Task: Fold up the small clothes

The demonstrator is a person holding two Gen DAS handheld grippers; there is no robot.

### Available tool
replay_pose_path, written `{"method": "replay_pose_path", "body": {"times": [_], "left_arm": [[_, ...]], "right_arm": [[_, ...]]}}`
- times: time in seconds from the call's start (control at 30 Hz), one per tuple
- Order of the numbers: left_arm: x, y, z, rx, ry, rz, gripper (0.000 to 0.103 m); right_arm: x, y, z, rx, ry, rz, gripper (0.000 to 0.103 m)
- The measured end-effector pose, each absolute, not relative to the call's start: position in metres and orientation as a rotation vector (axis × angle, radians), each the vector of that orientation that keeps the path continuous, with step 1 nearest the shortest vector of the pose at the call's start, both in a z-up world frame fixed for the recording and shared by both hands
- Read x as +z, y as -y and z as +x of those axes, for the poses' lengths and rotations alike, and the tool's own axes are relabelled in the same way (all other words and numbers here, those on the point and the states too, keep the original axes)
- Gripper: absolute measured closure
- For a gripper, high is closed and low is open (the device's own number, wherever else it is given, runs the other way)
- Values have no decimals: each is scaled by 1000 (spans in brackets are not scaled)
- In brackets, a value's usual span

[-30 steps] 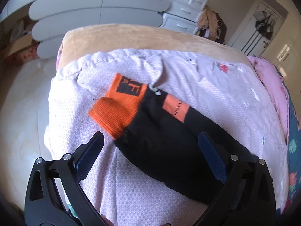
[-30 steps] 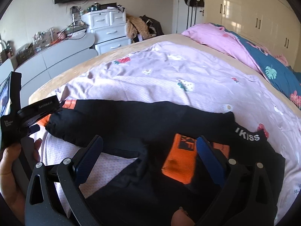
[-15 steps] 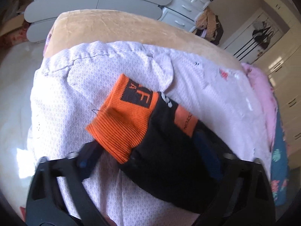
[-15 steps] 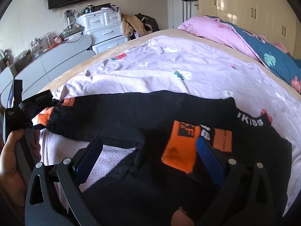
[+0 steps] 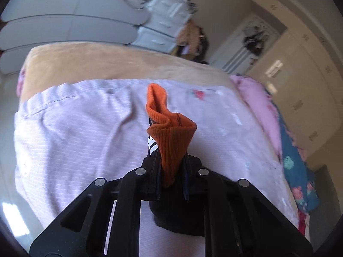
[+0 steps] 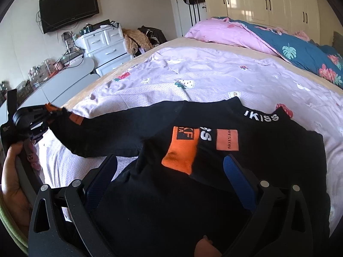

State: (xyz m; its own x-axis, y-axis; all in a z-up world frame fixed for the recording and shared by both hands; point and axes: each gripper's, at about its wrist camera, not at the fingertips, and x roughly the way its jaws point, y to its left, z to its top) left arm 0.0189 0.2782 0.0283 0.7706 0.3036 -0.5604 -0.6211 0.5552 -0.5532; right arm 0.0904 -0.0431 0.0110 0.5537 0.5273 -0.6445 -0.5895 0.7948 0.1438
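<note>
Black top (image 6: 214, 150) with orange cuffs lies spread on the lilac bedspread (image 6: 214, 75), one sleeve stretched out to the left and the other folded across its chest. The left claw (image 5: 171, 171) has just been closing and is now clamped on the orange cuff (image 5: 171, 141) of the stretched sleeve; the ribbed cuff bunches up and stands out past the tips, with black sleeve cloth hanging beneath. In the right wrist view that same claw (image 6: 46, 117) shows at the far left edge, gripped by a hand (image 6: 12, 171), with the sleeve (image 6: 107, 128) running from it back to the body of the top.

The right claw (image 6: 169, 182) hovers over the near part of the top with its blue-padded fingers (image 6: 239, 180) wide apart, nothing between the pads but the cloth lying below. Just beyond it, the folded sleeve's orange cuff (image 6: 182, 150) rests on the black chest, beside an orange label patch (image 6: 227, 139) and white lettering near the collar.

Farther off, a pink pillow (image 6: 225, 32) and a dark blue flowered quilt (image 6: 300, 51) sit at the far right of the bed. Beyond the bed stand a white chest of drawers (image 6: 107, 45), a wall-mounted television (image 6: 68, 8) and cream wardrobe doors (image 6: 268, 0).
</note>
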Motion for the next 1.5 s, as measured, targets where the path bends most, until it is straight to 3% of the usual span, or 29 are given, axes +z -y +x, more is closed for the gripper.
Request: {"method": "replay_pose_path", "body": {"times": [0.97,1.5], "left_arm": [[73,-171,66,85,-400,-656,98],[86,-62,113,-149,-473,-509,99]], "right_arm": [[19,155,98,447,-710,21,4],[21,212,117,345,-684,129,4]]}}
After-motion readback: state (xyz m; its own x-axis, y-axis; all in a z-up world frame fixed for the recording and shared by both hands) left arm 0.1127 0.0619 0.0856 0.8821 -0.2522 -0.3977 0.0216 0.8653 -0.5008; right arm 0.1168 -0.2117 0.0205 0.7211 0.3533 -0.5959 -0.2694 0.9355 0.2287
